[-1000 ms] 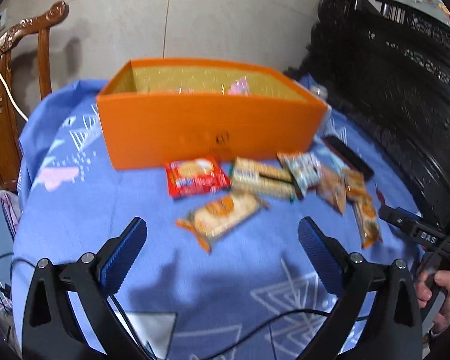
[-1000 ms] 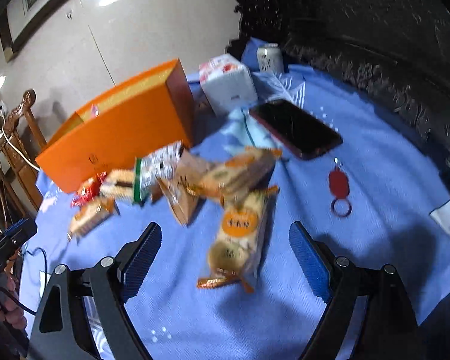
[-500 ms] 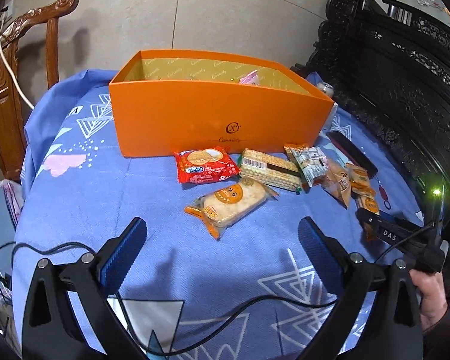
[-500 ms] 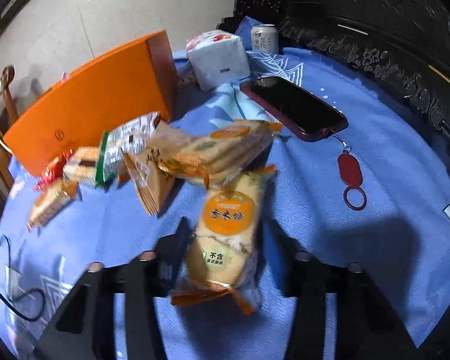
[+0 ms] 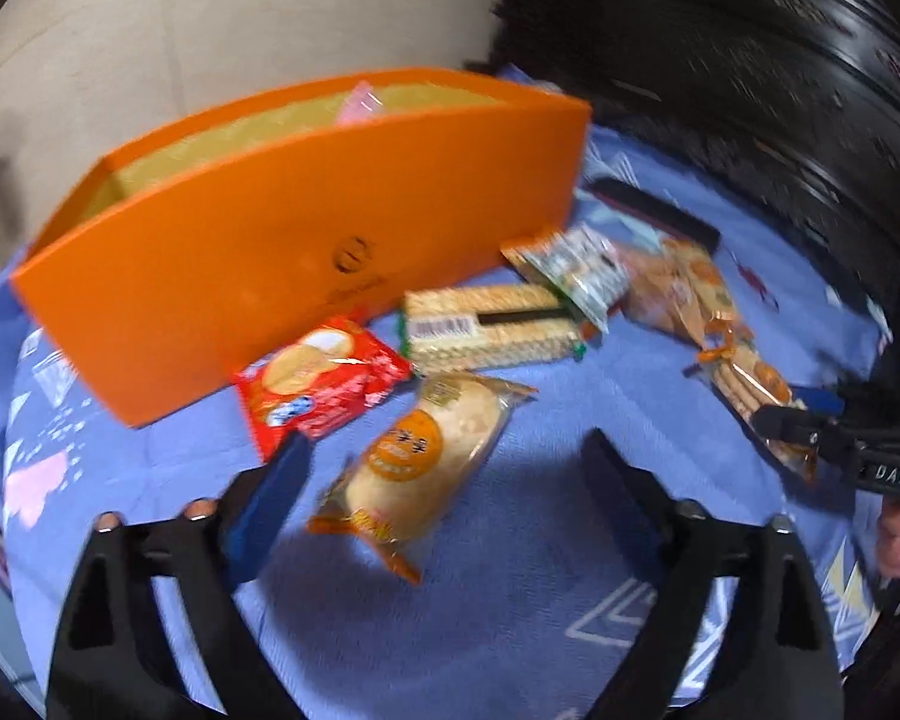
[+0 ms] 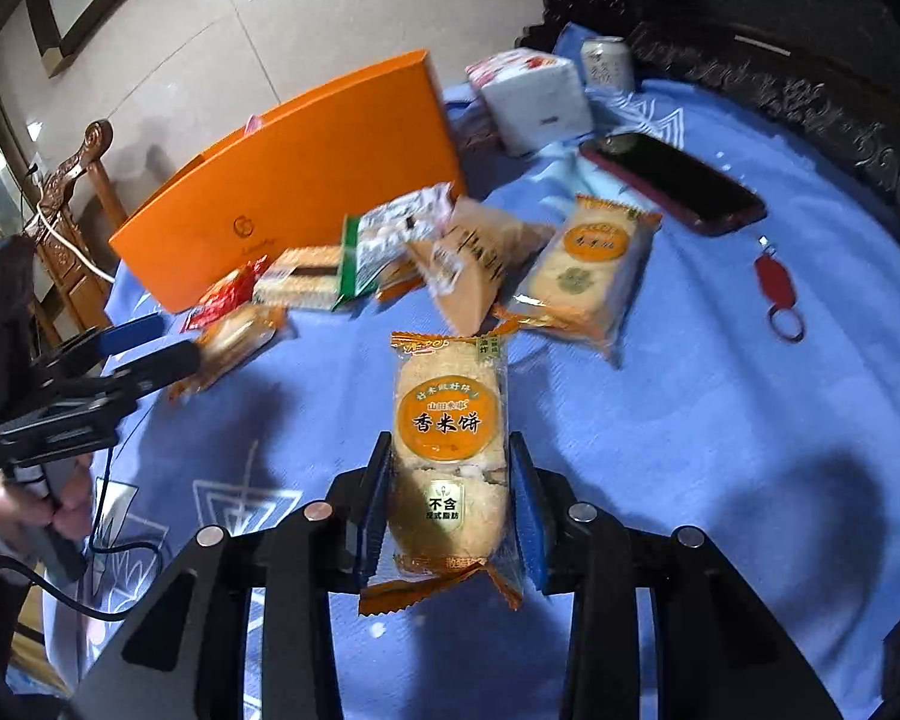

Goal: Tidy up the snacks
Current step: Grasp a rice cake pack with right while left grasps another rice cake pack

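My right gripper (image 6: 450, 498) is shut on a rice cracker packet (image 6: 448, 420) with an orange round label and holds it above the blue cloth. My left gripper (image 5: 444, 480) is open, its jaws on either side of a similar cracker packet (image 5: 420, 456) lying on the cloth. An open orange box (image 5: 306, 228) stands behind; it also shows in the right wrist view (image 6: 306, 192). In front of it lie a red packet (image 5: 324, 381), a wafer packet (image 5: 492, 327), a green-edged packet (image 5: 576, 273) and more orange cracker packets (image 6: 588, 270).
A blue cloth (image 6: 690, 420) covers the table. A phone (image 6: 672, 183), a red key fob (image 6: 777, 291), a white tissue pack (image 6: 534, 99) and a can (image 6: 606, 63) sit at the far right. A wooden chair (image 6: 84, 180) stands left; dark carved furniture (image 5: 750, 90) lies behind.
My right gripper closed on the rice cracker packet and lifted it off the cloth. My left gripper moved forward and down around the other cracker packet.
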Tool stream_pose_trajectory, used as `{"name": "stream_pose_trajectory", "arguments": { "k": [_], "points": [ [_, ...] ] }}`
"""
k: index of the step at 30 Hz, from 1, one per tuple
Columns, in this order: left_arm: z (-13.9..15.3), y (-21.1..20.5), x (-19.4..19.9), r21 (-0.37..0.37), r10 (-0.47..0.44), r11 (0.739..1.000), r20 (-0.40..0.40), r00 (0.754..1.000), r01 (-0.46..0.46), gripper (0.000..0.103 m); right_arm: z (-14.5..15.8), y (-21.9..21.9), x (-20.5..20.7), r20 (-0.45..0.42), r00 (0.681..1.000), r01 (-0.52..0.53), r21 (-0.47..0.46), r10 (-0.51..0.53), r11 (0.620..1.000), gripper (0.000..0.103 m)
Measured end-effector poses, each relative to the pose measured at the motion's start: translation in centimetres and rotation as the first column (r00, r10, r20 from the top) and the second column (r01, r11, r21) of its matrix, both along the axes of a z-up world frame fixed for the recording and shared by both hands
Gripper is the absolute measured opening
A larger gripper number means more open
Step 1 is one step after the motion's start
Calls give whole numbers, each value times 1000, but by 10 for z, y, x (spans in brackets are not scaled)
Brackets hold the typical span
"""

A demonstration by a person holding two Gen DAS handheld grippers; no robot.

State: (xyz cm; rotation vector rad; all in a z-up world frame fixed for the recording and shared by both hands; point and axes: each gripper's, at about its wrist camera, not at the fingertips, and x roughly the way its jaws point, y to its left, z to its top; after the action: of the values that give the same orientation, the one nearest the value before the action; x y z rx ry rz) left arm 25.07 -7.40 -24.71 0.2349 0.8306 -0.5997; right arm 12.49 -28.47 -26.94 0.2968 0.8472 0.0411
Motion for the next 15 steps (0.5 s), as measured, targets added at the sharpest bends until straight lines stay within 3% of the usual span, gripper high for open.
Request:
{"name": "stream_pose_trajectory", "arguments": {
  "k": [9, 10, 12, 15],
  "points": [
    [-25, -7, 15, 31, -43, 999, -45, 998, 44, 82, 1, 7, 2, -6, 1000, -18, -8, 18, 1000, 37],
    [-26, -8, 16, 36, -43, 998, -43, 998, 45, 78, 1, 7, 2, -7, 1000, -18, -7, 18, 1000, 37],
    [-30, -8, 19, 48, -49, 997, -67, 997, 53, 58, 1, 8, 2, -7, 1000, -17, -7, 17, 1000, 37],
    [-29, -9, 17, 64, -50, 997, -52, 997, 53, 50, 2, 9, 1, -4, 1000, -17, -9, 17, 1000, 37]
  ]
}}
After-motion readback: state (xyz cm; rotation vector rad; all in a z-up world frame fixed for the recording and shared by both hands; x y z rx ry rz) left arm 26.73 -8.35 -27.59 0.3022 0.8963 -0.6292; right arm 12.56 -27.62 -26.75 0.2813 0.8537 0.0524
